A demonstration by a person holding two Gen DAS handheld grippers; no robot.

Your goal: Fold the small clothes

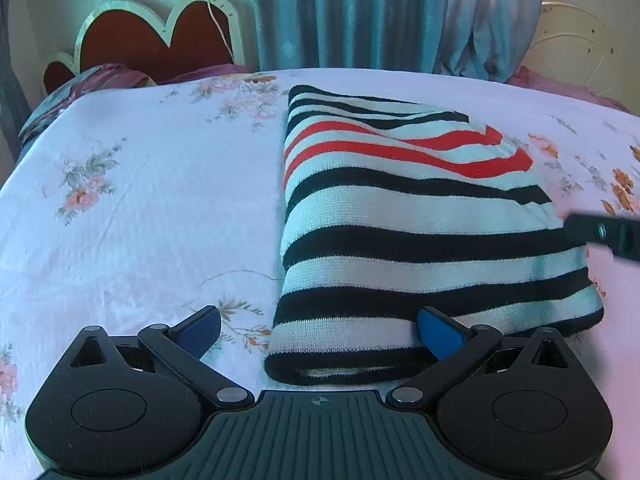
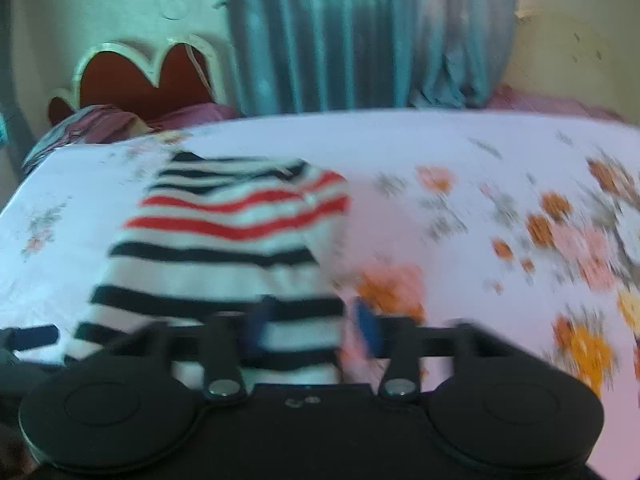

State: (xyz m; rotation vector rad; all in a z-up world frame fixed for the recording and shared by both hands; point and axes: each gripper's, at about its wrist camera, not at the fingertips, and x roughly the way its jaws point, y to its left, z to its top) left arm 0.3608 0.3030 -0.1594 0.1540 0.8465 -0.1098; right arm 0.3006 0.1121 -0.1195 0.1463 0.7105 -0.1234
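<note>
A small knit sweater with black, white and red stripes lies folded lengthwise on the bed. My left gripper is open at the sweater's near hem, its fingers straddling the near left corner without holding it. In the blurred right wrist view the sweater lies left of centre. My right gripper is open over the sweater's near right edge, and its finger shows in the left wrist view beside the sweater's right edge.
The bed has a white floral sheet. A red headboard and a purple pillow stand at the far left. Blue curtains hang behind the bed. The left gripper's finger shows at the left edge of the right wrist view.
</note>
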